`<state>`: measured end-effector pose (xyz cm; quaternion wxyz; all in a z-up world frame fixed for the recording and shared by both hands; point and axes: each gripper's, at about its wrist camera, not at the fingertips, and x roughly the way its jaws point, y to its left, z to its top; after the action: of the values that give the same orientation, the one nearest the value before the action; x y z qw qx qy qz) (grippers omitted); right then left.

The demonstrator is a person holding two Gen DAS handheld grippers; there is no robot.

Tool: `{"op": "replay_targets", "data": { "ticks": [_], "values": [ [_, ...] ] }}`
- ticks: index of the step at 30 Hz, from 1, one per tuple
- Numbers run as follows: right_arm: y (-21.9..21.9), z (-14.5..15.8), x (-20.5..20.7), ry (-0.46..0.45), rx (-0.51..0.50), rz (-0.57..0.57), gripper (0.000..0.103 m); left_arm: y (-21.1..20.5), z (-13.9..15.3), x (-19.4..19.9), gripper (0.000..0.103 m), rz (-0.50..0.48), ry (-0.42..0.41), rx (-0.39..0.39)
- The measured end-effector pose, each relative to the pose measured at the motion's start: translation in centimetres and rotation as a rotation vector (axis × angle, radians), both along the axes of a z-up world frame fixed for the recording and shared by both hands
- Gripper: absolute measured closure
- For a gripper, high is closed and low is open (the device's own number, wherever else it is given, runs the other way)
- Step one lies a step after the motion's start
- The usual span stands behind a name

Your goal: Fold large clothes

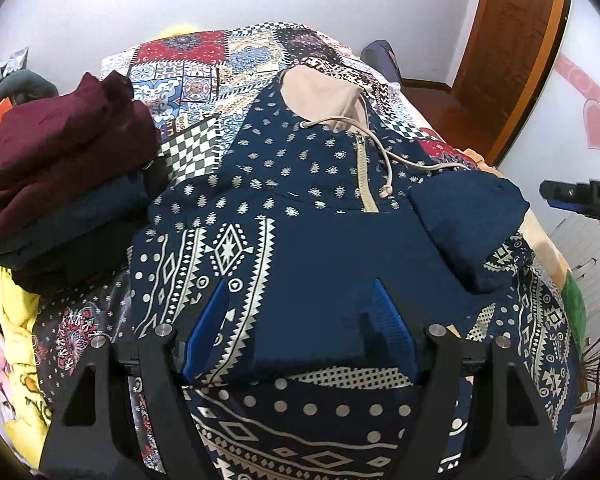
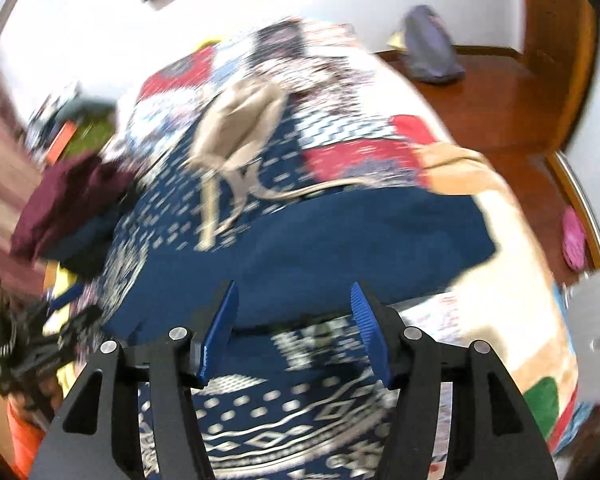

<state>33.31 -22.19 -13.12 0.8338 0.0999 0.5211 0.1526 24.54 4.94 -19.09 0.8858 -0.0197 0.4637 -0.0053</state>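
Note:
A navy patterned hoodie (image 1: 260,184) with a beige hood (image 1: 320,88) and beige zipper lies on the bed, its plain navy sleeves folded across the chest. My left gripper (image 1: 300,296) is open just above the folded sleeve (image 1: 332,280) and holds nothing. My right gripper (image 2: 294,300) is open and empty over the hoodie's (image 2: 300,240) lower right part; this view is motion-blurred. The right gripper also shows at the right edge of the left wrist view (image 1: 580,196).
A stack of folded clothes, maroon (image 1: 60,152) over dark navy, sits at the hoodie's left. A patchwork bedspread (image 1: 196,68) covers the bed. Wooden floor and a door (image 1: 512,40) are at the right, with a bag (image 2: 428,48) on the floor.

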Motion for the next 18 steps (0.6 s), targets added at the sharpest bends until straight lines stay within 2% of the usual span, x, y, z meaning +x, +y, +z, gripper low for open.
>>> {"op": "replay_targets", "data": {
  "ticks": [6,12,16,18],
  "values": [
    [-5.1,-4.2,2.3,0.125,0.091,-0.202,0.048,-0.6,-0.6,0.6,0.03,-0.005,0.016,-0.004],
    [-6.3,-8.6,3.7,0.224,0.169,-0.269,0.048,-0.6,-1.2,1.0,0.03,0.003,0.03,-0.027],
    [-6.0,-9.6,4.7,0.195,0.215,-0.289,0.05,-0.3,-1.8,1.3,0.03,0.015,0.046,-0.026],
    [-5.7,-9.6,4.9,0.165,0.21,-0.301,0.063,-0.2,-2.0,1.4,0.03,0.021,0.05,-0.021]
  ]
}}
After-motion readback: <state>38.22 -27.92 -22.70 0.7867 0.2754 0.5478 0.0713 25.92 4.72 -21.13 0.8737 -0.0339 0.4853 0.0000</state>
